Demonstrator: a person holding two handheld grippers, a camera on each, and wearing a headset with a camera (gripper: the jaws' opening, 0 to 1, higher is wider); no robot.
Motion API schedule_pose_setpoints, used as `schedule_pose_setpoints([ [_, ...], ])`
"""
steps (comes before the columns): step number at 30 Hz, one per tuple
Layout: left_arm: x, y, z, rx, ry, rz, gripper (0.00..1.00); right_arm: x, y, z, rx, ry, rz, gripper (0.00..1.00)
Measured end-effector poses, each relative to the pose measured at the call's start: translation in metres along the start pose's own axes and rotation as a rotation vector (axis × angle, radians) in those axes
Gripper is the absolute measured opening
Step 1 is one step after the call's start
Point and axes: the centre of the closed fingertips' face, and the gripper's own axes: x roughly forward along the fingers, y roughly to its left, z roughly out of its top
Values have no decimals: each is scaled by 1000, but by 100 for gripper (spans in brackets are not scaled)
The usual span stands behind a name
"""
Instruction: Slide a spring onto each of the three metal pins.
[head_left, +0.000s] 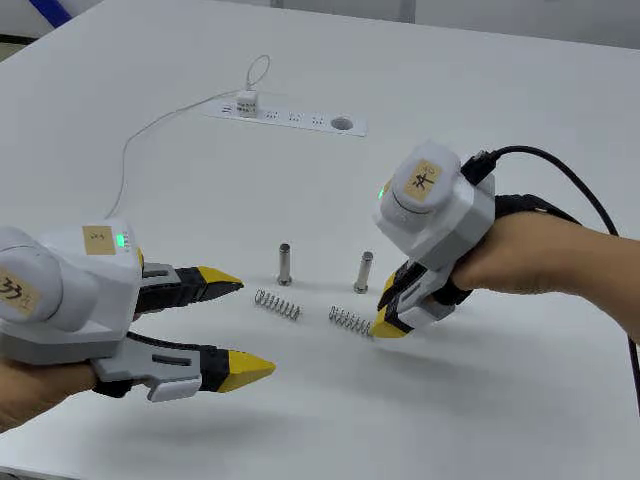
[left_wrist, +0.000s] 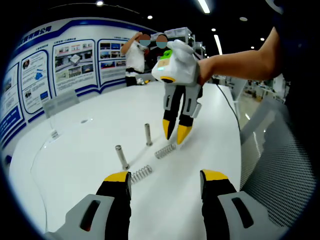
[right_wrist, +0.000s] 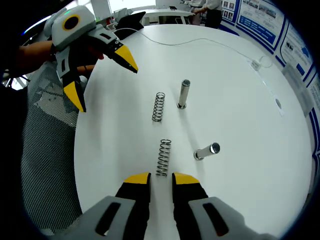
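The right tongs (right_wrist: 161, 179) are narrowed to a slim gap, tips flanking the right end of the right spring (right_wrist: 163, 157), not yet pinching it. The left tongs (head_left: 256, 325) hang spread wide. The left spring (head_left: 277, 304) lies flat on the bench (head_left: 450, 420), near the upright left pin (head_left: 284, 264) and right pin (head_left: 363, 272). Pick-up looks to be the step in hand; next, squeeze gently, lift, and thread the spring onto a pin.

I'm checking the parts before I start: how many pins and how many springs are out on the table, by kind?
Metal pins: 2, the left pin and the right pin in the head view, both upright.
Springs: 2, the left spring and the right spring, both lying flat.
Total: 4.
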Motion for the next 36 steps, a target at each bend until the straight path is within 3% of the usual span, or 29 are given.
schedule_pose_setpoints([
  [13,0,0,-2,-1,5,-2,56,14,-6,-1,32,9,-29,16],
  [20,0,0,-2,1,7,-4,56,16,-6,-3,15,28,-34,14],
  [29,0,-2,-2,12,18,-13,55,17,-3,-4,-27,37,-34,11],
  [36,6,-7,0,37,35,-47,52,8,3,-8,-45,47,-13,11],
])
